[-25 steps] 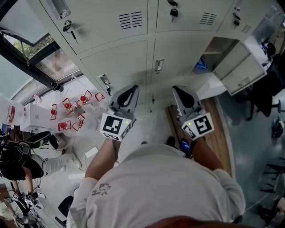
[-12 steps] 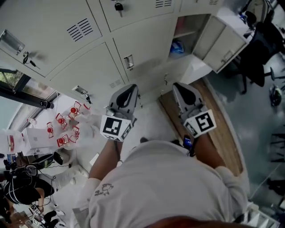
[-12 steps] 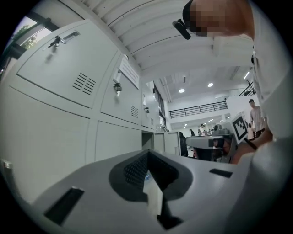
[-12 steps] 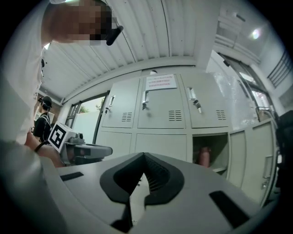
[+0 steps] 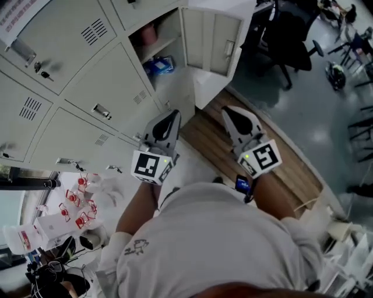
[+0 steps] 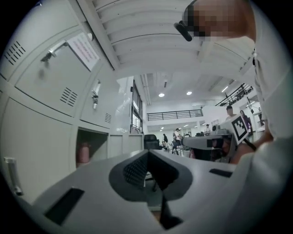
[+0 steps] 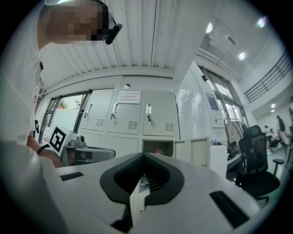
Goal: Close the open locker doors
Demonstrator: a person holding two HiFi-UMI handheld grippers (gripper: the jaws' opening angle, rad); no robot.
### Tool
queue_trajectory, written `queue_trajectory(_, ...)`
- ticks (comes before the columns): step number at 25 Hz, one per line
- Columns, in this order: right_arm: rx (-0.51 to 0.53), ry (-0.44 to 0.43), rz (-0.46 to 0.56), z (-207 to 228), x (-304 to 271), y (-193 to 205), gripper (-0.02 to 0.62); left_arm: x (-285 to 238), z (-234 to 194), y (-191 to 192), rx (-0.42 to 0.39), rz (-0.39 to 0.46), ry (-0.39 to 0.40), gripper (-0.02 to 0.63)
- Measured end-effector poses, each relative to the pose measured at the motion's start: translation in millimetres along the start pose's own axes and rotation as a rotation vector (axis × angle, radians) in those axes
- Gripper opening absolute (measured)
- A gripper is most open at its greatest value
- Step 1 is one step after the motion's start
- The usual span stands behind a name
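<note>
Office floor with a grey locker bank [image 5: 70,87] running up the left of the head view.

Left gripper [image 5: 170,116]: jaws pressed together, nothing between them, held in the air and touching nothing. Right gripper [image 5: 233,112]: same, closed tight and empty, just beside the left. Both tips point toward the foot of the lockers.

Under the tips I see a wood strip [image 5: 215,142] along the locker base, with grey floor to its right.

Task item: one open locker [image 5: 169,81] sits ahead of the grippers, well apart from both. Its door [image 5: 213,35] is swung wide out to the right. A shelf splits the inside, with a pink thing [image 5: 148,32] above and a blue pack [image 5: 158,64] below. I can't tell what either is.

In the right gripper view the open compartment is dead ahead, just above the jaw tips, with the door to its right. In the left gripper view it lies off to the left.

Neighbouring doors are all shut. One has a key [image 5: 42,74] in the lock, and a paper notice [image 5: 17,14] is on the top-left door.

Further out, a black chair [image 5: 285,41] stands past the open door. Red-and-white bits [image 5: 78,201] lie on the floor at lower left.
</note>
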State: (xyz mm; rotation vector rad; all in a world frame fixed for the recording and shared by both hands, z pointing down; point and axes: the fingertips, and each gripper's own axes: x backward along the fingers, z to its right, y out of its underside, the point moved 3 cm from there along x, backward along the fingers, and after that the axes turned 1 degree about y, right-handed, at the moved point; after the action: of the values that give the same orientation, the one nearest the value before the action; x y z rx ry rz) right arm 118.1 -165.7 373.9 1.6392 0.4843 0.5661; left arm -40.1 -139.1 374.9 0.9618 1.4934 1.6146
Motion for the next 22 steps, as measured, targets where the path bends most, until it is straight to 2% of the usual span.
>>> queue_trajectory(8,-0.033,0.111,-0.020,84,94,9,-0.003,-98,105,14,-0.012,-0.027,0.166,-0.005)
queue_trajectory(11,-0.097,0.133,-0.028,100,114,10,-0.003,-120,130,16,-0.008,-0.031,0.202,-0.005)
queue_trajectory(16,-0.084,0.139,-0.034,123,126,22,-0.003,-146,145,20,-0.026,-0.040,0.232,-0.005)
queue_trajectory(22,-0.096,0.114,-0.049,149,110,36,-0.003,-175,137,26,-0.012,-0.059,0.223,-0.005)
